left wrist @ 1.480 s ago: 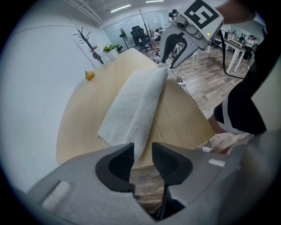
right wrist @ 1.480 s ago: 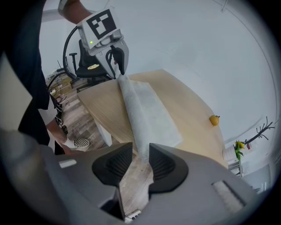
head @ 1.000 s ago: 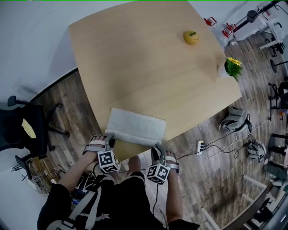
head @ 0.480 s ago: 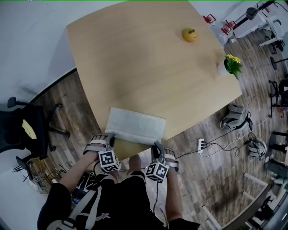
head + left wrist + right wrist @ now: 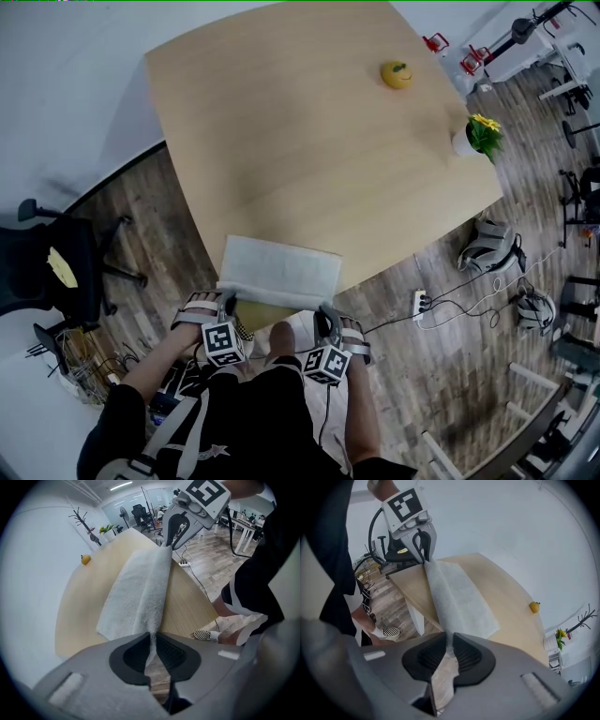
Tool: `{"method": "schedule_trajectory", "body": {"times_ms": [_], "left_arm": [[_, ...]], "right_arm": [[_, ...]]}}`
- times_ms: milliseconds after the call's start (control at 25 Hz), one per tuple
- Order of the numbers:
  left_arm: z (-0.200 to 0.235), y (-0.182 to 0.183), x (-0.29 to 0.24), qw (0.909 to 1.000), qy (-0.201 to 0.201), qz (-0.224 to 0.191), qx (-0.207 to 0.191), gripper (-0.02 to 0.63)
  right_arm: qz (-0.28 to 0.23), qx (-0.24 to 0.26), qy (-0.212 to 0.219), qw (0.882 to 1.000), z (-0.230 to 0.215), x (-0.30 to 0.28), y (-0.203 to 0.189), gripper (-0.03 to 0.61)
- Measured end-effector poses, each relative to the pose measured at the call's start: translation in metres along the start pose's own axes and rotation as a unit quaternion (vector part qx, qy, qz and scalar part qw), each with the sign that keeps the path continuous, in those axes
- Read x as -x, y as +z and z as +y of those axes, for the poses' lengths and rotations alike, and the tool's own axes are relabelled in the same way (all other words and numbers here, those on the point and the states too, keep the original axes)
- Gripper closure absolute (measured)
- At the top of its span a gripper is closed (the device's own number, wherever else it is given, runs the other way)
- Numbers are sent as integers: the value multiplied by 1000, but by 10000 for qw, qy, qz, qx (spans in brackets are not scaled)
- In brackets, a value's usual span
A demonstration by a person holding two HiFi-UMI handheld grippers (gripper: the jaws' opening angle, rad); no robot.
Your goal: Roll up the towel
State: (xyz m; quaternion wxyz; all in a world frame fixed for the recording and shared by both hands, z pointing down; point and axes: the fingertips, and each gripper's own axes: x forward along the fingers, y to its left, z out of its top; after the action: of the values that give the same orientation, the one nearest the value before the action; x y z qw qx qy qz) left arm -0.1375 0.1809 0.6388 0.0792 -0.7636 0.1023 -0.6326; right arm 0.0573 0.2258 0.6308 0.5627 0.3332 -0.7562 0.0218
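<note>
Both pairs of jaws have just been closing. A second ago the towel (image 5: 279, 270) lay flat at the table's (image 5: 309, 141) near edge. Now the left gripper (image 5: 151, 638) and right gripper (image 5: 450, 643) each pinch a near corner, and that hem is raised taut between them, as the gripper views show. Only the head view shows the bare tabletop beyond, with a yellow fruit (image 5: 397, 76) and potted flowers (image 5: 478, 139) near the table's far edges.

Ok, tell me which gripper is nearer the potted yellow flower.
Right. The right gripper pinches the near corner of the towel toward the potted yellow flower; the left gripper pinches the opposite near corner, farther away. Both pairs of jaws have just been closing on it.
</note>
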Motion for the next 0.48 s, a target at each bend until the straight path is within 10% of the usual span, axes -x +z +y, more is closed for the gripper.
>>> {"method": "schedule_trajectory", "body": {"times_ms": [480], "left_arm": [[27,6,9,9992,263,-69,284,549]], "right_arm": [[-53,-74,-124,9999,-19,5,9,497]]}}
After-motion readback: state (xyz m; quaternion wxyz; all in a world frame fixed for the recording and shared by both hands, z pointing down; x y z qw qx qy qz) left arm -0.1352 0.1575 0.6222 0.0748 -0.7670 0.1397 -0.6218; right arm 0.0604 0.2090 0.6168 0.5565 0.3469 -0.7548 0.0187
